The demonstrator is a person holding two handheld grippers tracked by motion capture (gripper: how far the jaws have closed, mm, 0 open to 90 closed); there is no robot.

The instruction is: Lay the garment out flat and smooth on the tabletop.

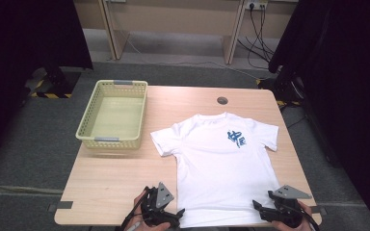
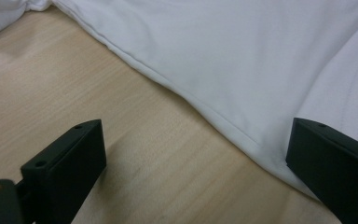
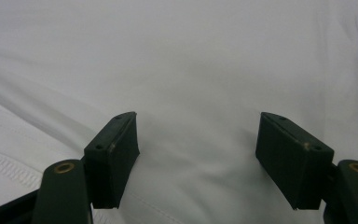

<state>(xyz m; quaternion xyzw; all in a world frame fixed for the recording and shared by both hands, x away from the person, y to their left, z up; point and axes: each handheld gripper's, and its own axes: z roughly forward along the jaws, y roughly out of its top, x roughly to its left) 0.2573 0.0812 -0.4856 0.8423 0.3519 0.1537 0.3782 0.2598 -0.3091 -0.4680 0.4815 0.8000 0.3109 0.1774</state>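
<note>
High view: T-shirt (image 1: 221,163) hem cut off by frame edge — left claw (image 1: 176,215), right claw (image 1: 259,208) both agape, gripping nothing.

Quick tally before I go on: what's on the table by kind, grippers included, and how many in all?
White T-shirt with blue print: 1
Pale yellow plastic mesh basket: 1
Black two-jaw grippers, left gripper and right gripper: 2
Total: 4
</note>
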